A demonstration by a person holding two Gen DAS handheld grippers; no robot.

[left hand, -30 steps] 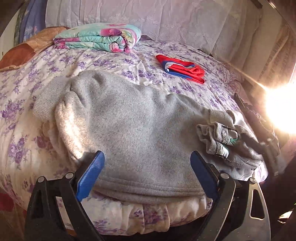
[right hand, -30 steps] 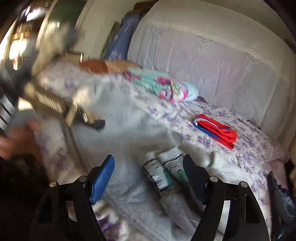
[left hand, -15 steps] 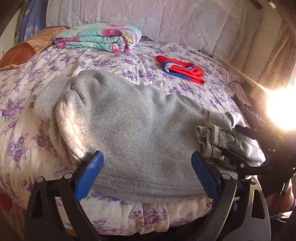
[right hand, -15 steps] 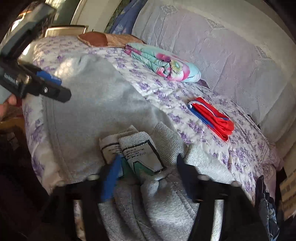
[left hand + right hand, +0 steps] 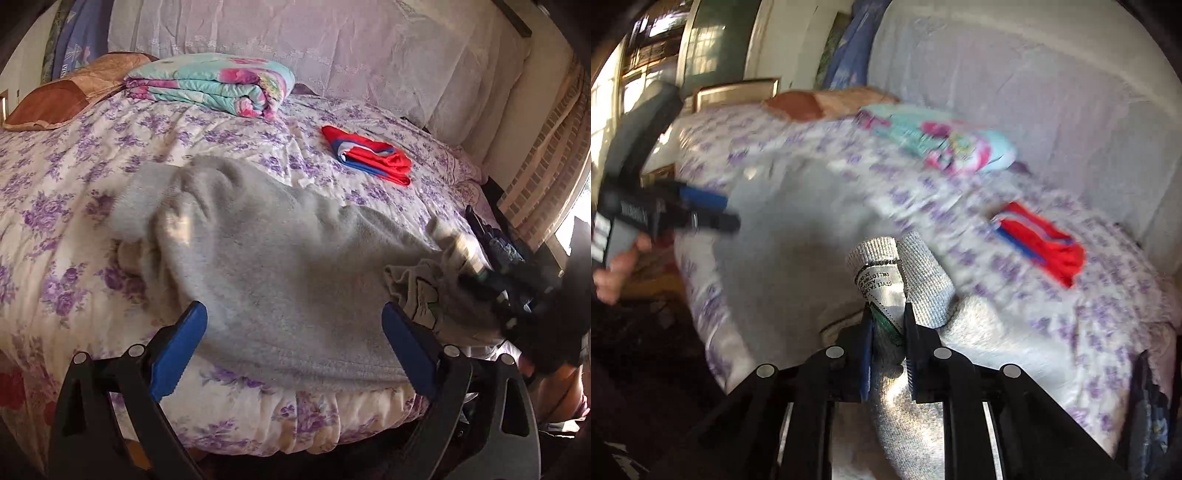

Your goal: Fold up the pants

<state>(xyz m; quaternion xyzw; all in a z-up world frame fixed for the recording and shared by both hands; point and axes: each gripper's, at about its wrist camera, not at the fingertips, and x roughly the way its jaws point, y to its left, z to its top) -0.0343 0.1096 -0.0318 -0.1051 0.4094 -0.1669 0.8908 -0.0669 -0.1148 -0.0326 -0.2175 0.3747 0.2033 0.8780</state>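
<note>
Grey fleece pants [image 5: 280, 266] lie across the near part of a floral bed, ribbed cuffs at the left, waistband bunched at the right. My left gripper [image 5: 293, 345] is open and empty, at the pants' near edge by the bed's front. My right gripper [image 5: 888, 332] is shut on the pants' waistband [image 5: 886, 295], where the white label shows, and lifts it a little. It shows blurred in the left wrist view [image 5: 517, 295]. The left gripper appears at the far left in the right wrist view [image 5: 713, 212].
A folded red and blue garment [image 5: 373, 155] lies further back on the bed. A folded floral quilt [image 5: 214, 83] and a brown pillow [image 5: 62, 103] sit near the headboard. Dark clothing [image 5: 495, 240] lies at the bed's right edge.
My right gripper moved onto the waistband and closed on it, and now raises it. The left gripper stayed open at the near edge.
</note>
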